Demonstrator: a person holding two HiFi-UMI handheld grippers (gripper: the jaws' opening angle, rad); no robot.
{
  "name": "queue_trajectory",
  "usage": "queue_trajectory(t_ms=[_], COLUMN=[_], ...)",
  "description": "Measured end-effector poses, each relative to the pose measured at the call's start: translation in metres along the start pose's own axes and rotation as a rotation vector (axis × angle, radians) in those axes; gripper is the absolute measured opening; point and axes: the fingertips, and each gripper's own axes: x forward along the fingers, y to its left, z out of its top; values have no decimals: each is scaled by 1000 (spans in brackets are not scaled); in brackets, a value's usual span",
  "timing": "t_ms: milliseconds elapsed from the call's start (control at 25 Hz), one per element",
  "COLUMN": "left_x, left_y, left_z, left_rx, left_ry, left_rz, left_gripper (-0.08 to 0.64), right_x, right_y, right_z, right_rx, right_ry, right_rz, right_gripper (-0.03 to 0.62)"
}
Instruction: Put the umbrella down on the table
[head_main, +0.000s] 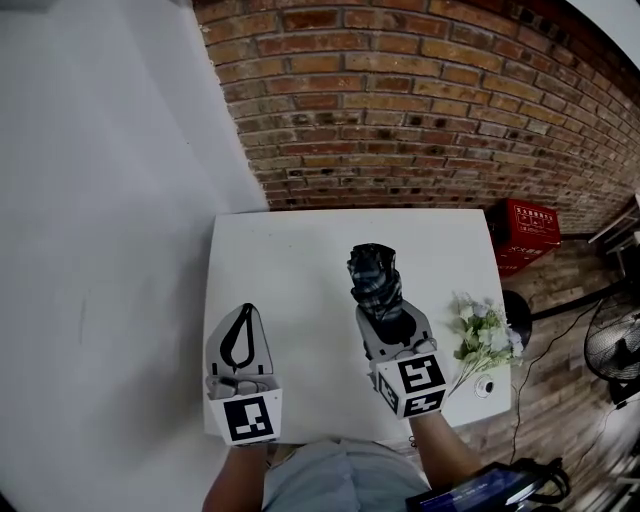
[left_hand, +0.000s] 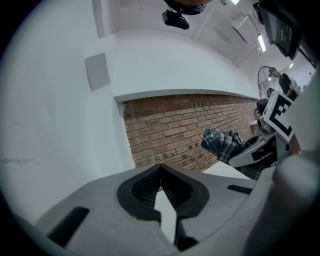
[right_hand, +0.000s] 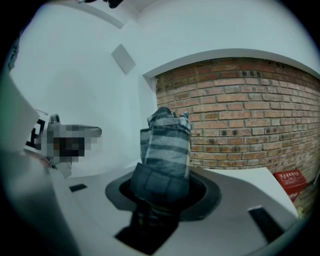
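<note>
A folded plaid umbrella (head_main: 375, 280) sticks out forward from my right gripper (head_main: 388, 322), which is shut on its lower part, above the middle of the white table (head_main: 290, 250). In the right gripper view the umbrella (right_hand: 165, 145) fills the space between the jaws of the right gripper (right_hand: 162, 192) and points toward the brick wall. My left gripper (head_main: 246, 310) is over the table's near left part, its tips together and nothing in it. The left gripper view shows the left gripper (left_hand: 161, 167) the same way, with the umbrella (left_hand: 222, 142) off to the right.
A bunch of pale flowers (head_main: 480, 340) lies on the table's near right corner, beside a small white round thing (head_main: 485, 387). A red crate (head_main: 525, 235) and a fan (head_main: 612, 345) stand on the floor to the right. A brick wall (head_main: 420, 110) runs behind the table.
</note>
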Motion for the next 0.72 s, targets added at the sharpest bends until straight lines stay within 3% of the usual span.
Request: queue_trajectory(t_ms=[720], left_x=[14], left_y=[12], left_z=[-13], left_rx=[3], left_ry=[26], left_rz=[-13], left_gripper=[2], right_x=[31], right_y=[1], right_z=[-51], right_rx=[24], right_ry=[109], right_rz=[-1], right_gripper=[172])
